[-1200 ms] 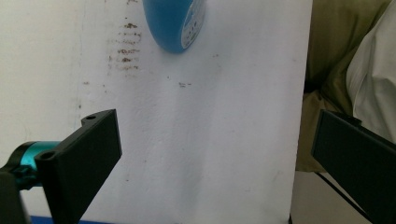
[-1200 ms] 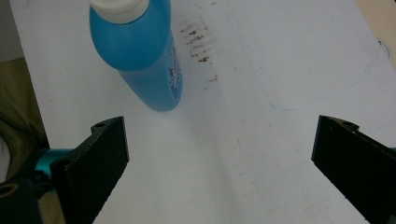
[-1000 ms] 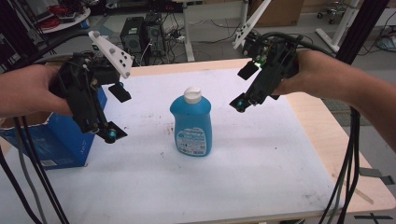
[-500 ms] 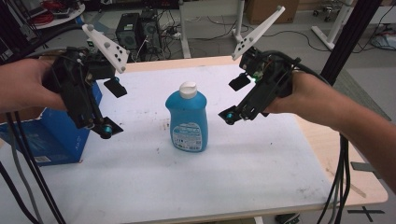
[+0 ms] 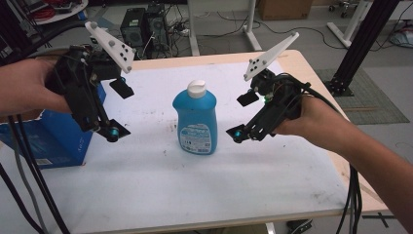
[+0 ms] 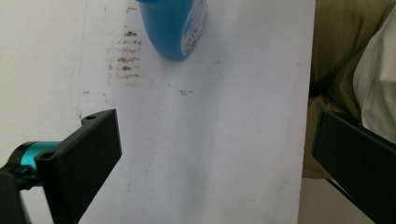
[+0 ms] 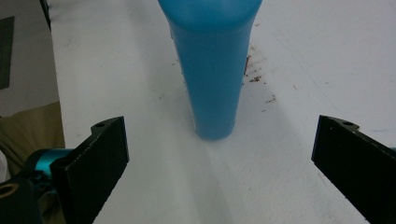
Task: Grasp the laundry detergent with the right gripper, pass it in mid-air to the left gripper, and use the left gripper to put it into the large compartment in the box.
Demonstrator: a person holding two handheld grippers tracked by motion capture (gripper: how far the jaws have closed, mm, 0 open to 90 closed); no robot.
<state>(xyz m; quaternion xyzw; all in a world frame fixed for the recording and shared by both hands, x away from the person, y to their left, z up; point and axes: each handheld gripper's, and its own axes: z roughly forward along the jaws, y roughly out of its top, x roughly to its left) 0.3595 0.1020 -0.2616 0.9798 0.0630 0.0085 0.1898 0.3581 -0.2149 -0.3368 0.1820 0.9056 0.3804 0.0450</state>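
- The blue bottle (image 5: 197, 119) stands upright mid-surface (image 5: 272, 175), white cap on top, between my two claws.
- My right claw (image 5: 243, 116) sits just right of the bottle, jaws wide apart, lined up on its narrow side.
- My left claw (image 5: 120, 110) hangs left of the bottle, well apart, jaws also spread, empty.
- Risk, I judge: the tall bottle tips if one jaw touches first and shoves it.
- Clamping too high near the cap could let the smooth plastic slip.
- The blue box (image 5: 46, 139) left of the bottle crowds my left claw.

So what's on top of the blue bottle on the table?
A white cap sits on the blue bottle, looking closed. Whether any opening lies beneath it cannot be seen; the cap covers the neck.
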